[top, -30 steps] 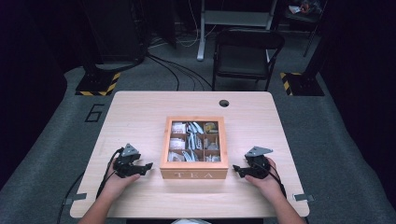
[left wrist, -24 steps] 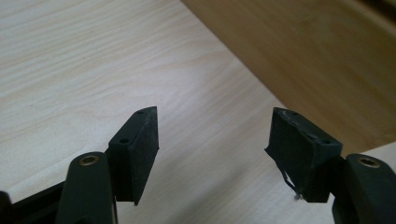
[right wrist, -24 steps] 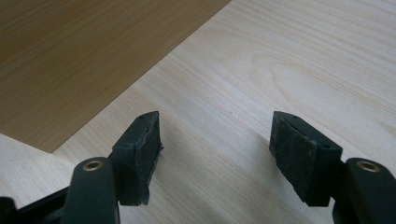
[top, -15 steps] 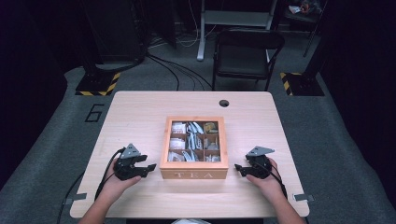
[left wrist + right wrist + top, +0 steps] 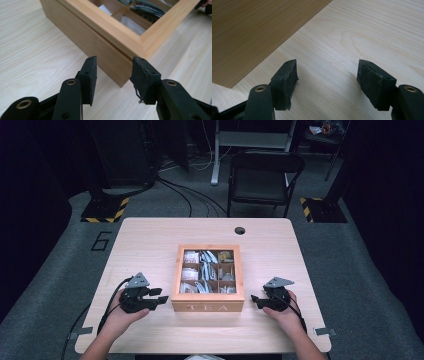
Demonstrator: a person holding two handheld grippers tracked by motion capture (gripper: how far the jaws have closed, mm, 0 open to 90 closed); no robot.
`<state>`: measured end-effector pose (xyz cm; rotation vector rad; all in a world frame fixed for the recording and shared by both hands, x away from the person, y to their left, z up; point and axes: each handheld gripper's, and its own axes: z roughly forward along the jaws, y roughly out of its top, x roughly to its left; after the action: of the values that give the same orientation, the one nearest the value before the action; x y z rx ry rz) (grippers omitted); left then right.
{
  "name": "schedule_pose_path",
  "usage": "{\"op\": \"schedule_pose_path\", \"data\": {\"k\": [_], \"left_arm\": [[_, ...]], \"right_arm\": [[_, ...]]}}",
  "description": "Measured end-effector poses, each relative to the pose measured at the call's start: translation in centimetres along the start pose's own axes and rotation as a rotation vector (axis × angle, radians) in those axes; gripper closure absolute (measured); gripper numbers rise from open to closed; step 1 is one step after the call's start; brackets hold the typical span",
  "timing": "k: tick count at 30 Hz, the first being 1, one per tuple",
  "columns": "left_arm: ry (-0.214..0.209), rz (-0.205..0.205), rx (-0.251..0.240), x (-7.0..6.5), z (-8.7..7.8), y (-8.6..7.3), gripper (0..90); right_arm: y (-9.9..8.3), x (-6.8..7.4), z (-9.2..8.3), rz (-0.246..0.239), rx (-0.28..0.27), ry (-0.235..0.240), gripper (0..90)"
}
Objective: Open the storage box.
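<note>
Evidently rigid and weighty, the wooden tea box [image 5: 207, 292] sits mid-counter [image 5: 150, 240] toward the near edge; grip its side walls. Left gripper [image 5: 159, 300] fingers have been closing, grasping nothing; right gripper [image 5: 256, 301] fingers spread, released.

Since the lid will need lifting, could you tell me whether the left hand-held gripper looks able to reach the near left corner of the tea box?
Probably yes. The left hand-held gripper points at that corner of the tea box, its jaws have just been closing with nothing between them, and bare table lies between.
</note>
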<state>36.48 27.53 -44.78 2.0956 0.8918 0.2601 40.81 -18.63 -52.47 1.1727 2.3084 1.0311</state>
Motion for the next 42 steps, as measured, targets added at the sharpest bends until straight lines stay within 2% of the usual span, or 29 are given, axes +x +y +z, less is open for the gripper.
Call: {"op": "schedule_pose_path", "data": {"k": [5,15,21,31,32,35,42], "left_arm": [[-0.001,0.008,0.009,-1.2,-0.1,-0.5,59.4],[-0.001,0.009,-0.01,-1.7,0.7,-1.3,60.8],[-0.015,0.023,0.013,-2.2,1.4,-1.1,60.3],[0.006,0.017,0.019,-2.6,2.3,-0.8,60.3],[0.016,0.029,0.023,-2.6,2.3,-0.7,59.6],[0.016,0.006,0.011,-2.6,2.4,-0.7,59.3],[0.032,0.01,0.013,-2.7,2.7,-0.4,55.7]], "right_arm": [[0.0,0.0,0.0,0.002,0.0,-0.003,32.1],[-0.1,-0.1,0.1,0.003,-0.007,-0.002,31.2],[-0.1,-0.1,0.1,-0.006,-0.013,-0.005,31.0],[-0.1,-0.1,0.1,0.001,-0.008,-0.002,31.0],[-0.1,-0.1,0.1,0.0,-0.008,-0.002,31.0],[-0.1,-0.1,0.1,-0.001,-0.007,-0.001,31.0],[-0.1,-0.2,0.1,-0.005,-0.008,0.001,30.9]]}}
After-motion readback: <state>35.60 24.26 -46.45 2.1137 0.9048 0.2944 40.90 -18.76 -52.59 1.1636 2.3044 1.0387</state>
